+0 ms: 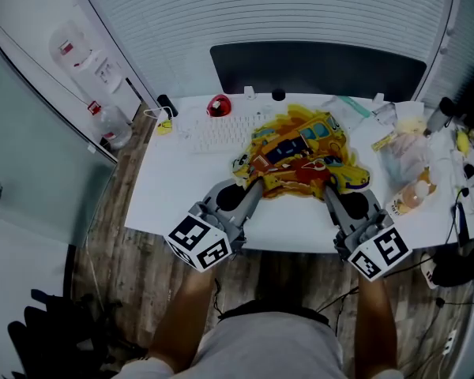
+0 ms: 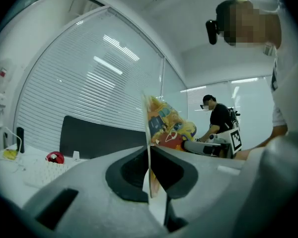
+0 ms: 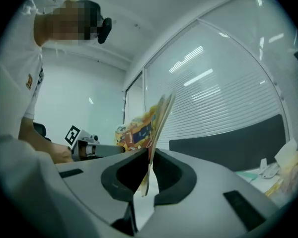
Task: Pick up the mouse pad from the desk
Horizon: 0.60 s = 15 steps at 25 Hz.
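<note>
Because the mouse pad (image 1: 300, 152) is thin and floppy, we take it by its near edge with both tools at once. The left tool (image 1: 251, 184) is clamped on the near left corner and the right tool (image 1: 330, 193) on the near right. Each has its jaws pressed together on the sheet, which runs edge-on between them in both gripper views. Two spread grips, we judge, keep the printed yellow sheet from folding over. It bunches up between them, and we cannot tell whether its far part rests on the bench (image 1: 170, 200). The bench is white and smooth, set over a wood-pattern floor (image 1: 130, 271). Beyond the pad lie a white keyboard (image 1: 221, 133) and a red mouse (image 1: 219, 105), with plastic bags (image 1: 407, 160) crowding the right end. Farthest off, a dark panel (image 1: 316, 68) stands against closed blinds (image 1: 284, 10).
</note>
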### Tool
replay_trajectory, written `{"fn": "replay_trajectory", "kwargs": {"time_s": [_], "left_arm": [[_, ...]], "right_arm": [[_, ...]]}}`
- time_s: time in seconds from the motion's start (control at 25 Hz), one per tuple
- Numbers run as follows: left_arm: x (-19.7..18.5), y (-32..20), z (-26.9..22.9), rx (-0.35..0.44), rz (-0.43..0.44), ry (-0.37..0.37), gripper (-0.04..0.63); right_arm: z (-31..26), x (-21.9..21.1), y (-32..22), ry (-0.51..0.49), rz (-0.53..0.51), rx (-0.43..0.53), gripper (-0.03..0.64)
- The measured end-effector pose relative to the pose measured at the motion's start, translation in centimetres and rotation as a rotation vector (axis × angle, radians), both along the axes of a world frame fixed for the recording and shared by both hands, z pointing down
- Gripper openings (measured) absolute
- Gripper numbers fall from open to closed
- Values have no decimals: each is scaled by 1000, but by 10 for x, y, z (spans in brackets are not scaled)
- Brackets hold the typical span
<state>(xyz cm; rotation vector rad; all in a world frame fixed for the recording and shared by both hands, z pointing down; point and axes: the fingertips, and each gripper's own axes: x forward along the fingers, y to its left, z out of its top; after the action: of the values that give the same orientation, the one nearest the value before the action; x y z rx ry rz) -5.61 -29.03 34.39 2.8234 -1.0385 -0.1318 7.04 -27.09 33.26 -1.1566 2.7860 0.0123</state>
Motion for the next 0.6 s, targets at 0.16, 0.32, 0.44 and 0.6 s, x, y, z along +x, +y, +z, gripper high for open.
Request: {"fn": "replay_trajectory", "kwargs": {"time_s": [0.16,0.32,0.44,0.6], "left_arm": [[0,0,-7,62,-76,-18,23],[1,0,-13,100,-131,-12,23],[-1,2,-18,127,-159,-12,23],[-1,4,-24,144,-167,-13,23]], "right_arm": [[-6,-2,1,45,64,39,34],[-13,-2,2,63,101,68,29],[-17,-2,3,71,121,88,28],[-19,-2,3,59,135,95,25]]}}
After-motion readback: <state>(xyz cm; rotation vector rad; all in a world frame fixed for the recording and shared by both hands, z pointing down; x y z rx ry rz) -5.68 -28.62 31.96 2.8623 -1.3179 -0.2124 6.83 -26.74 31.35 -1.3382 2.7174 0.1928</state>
